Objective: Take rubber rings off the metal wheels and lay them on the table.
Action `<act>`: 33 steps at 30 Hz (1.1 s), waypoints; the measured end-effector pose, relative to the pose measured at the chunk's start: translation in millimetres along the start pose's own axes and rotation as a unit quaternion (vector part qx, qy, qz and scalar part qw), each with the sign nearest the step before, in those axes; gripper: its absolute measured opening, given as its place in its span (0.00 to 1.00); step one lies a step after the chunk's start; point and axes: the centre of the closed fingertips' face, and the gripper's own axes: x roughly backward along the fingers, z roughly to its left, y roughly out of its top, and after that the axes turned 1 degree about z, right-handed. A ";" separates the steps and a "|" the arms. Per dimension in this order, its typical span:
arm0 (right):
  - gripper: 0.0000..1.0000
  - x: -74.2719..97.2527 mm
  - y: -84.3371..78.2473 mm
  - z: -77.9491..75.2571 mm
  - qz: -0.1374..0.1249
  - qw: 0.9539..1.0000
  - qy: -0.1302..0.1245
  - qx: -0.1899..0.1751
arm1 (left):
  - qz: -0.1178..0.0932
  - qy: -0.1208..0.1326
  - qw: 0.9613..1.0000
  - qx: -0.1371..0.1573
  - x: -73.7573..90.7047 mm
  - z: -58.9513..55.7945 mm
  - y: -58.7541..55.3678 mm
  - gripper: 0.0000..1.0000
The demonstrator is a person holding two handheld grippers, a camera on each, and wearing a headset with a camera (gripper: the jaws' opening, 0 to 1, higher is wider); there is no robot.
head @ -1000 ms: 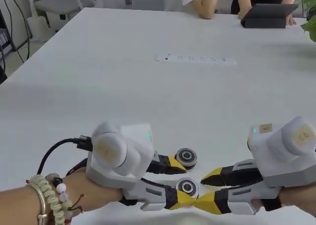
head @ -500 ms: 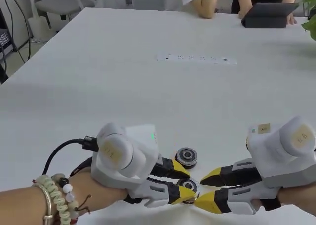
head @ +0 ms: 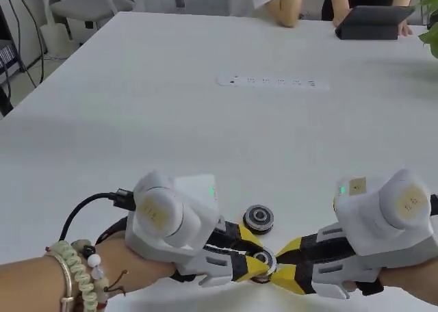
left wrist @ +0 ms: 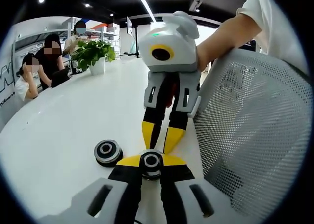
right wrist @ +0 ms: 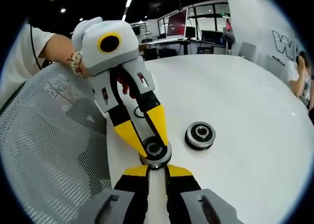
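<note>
On the table (head: 205, 134), the left gripper's (left wrist: 150, 160) jaws clamp a wheel (left wrist: 151, 165).

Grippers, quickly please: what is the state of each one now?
Left gripper: closed on a metal wheel.
Right gripper: jaws nearly together at that wheel's edge; whether it grips cannot be told.
</note>
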 end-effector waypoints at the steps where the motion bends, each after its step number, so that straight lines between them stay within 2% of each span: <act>1: 0.04 0.6 -0.5 -0.9 0.002 1.000 -0.003 0.006 | 0.000 0.001 1.000 0.000 0.1 0.2 -0.1 0.08; 2: 0.01 1.0 0.0 -2.7 0.000 1.000 -0.008 0.010 | -0.001 0.001 1.000 0.000 0.2 0.3 -0.1 0.08; 7: 0.00 0.6 0.3 -2.9 0.004 1.000 -0.013 0.007 | -0.002 0.004 1.000 0.000 -0.2 1.0 0.1 0.08; 11: 0.00 0.2 -0.1 -4.1 0.012 1.000 -0.017 -0.014 | -0.004 0.003 1.000 0.002 -0.1 1.2 0.3 0.08; 14: 0.00 0.4 -1.2 -5.6 0.019 0.996 -0.020 -0.079 | -0.005 0.003 1.000 0.001 -0.1 1.6 0.2 0.08; 16: 0.00 0.3 -1.8 -6.9 0.017 0.994 -0.020 -0.106 | -0.004 0.003 1.000 0.002 0.0 2.0 0.0 0.08; 19: 0.00 1.3 -1.9 -8.8 0.019 0.992 -0.020 -0.126 | -0.005 0.003 1.000 0.002 -0.1 2.2 -0.3 0.08; 20: 0.00 1.5 -2.1 -8.9 0.019 0.990 -0.021 -0.136 | -0.005 0.004 1.000 0.001 -0.1 2.2 0.0 0.08; 21: 0.00 1.8 -2.9 -7.9 0.021 0.985 -0.022 -0.167 | -0.006 0.004 1.000 0.001 0.0 2.2 0.0 0.08; 23: 0.00 2.0 -2.3 -9.6 0.017 0.985 -0.021 -0.170 | -0.006 0.004 1.000 0.001 -0.2 2.4 -0.1 0.08; 25: 0.00 3.1 -1.5 -10.6 0.008 0.979 -0.019 -0.203 | -0.005 0.003 1.000 -0.001 -0.2 2.7 -0.2 0.08; 31: 0.00 7.1 -0.1 -15.5 -0.008 0.969 -0.013 -0.248 | -0.006 0.006 1.000 0.002 0.0 4.0 -0.6 0.08; 33: 0.00 7.4 0.2 -15.8 -0.012 0.964 -0.011 -0.265 | -0.006 0.006 1.000 0.002 -0.2 4.1 -0.6 0.08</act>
